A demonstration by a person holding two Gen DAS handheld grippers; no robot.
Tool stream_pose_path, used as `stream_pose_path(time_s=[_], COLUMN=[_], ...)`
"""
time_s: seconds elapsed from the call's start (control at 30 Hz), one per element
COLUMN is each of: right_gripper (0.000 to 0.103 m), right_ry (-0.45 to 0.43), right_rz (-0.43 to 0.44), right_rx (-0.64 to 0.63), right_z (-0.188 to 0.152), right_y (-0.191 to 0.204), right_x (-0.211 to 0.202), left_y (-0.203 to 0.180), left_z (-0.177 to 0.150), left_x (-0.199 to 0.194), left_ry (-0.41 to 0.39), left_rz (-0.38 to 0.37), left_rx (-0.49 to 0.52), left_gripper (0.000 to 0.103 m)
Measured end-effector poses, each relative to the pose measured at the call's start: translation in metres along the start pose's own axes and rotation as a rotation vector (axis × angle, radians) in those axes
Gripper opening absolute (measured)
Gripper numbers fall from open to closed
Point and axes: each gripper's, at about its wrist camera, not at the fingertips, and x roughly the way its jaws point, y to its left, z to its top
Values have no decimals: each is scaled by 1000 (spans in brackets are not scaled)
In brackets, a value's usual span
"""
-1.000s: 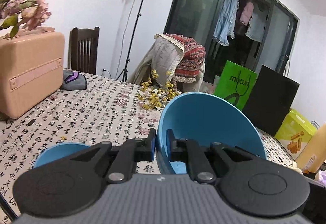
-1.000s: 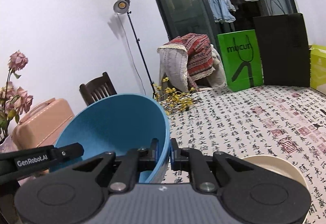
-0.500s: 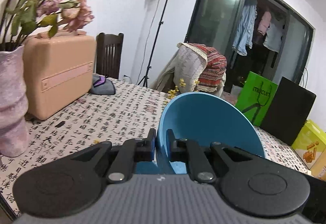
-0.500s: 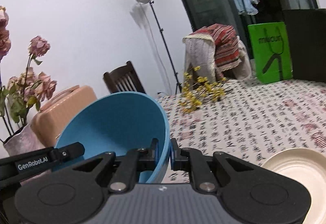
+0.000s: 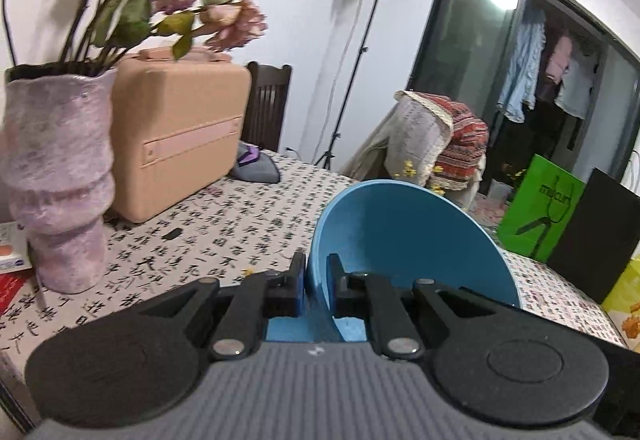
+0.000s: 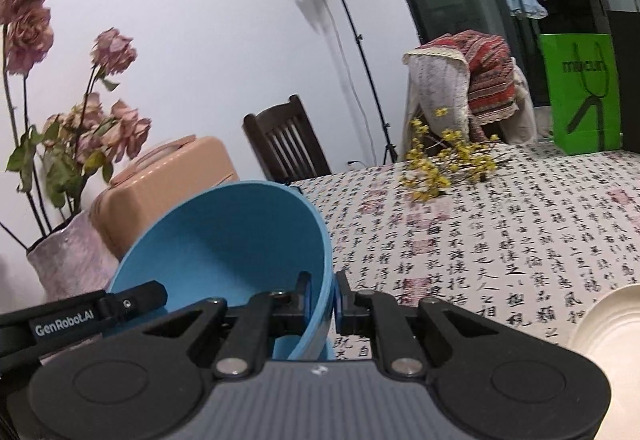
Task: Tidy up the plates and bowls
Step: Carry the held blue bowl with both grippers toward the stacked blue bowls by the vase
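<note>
Currently both tongs, left tongs [image 5: 313, 282] and right tongs [image 6: 321, 298], clamp blue bowl [image 5: 404, 240] rim mid-carry; next: set down on tabletop [image 6: 500, 240].

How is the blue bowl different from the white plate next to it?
The blue bowl is deep and blue; the cream plate is shallow and pale. The bowl is tipped up, pinched at its rim by the right gripper and by the left gripper; the plate lies on the table with nothing gripping it. Both are round dishes.
</note>
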Motion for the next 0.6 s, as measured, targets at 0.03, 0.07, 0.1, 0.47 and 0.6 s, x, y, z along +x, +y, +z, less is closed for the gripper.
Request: stream_pose_path(time_s=[0.03, 0.07, 0.1, 0.47, 0.6], right_gripper=[11, 11, 11, 11, 11], right_ry=[5, 9, 16, 76, 96], right_rz=[4, 8, 14, 44, 40], right_rx=[-4, -7, -11, -28, -32], right_z=[0, -1, -2, -15, -20], right_y=[2, 3, 4, 9, 8], right_x=[3, 4, 7, 27, 35], left_y=[1, 2, 4, 22, 28], left_z=[0, -1, -2, -12, -17], left_x=[0, 1, 0, 8, 15], left_ry=[1, 2, 3, 43, 69], left_rz=[9, 18, 24, 65, 67], left_rx=[-3, -7, -11, -39, -49], left_gripper=[11, 11, 11, 11, 11])
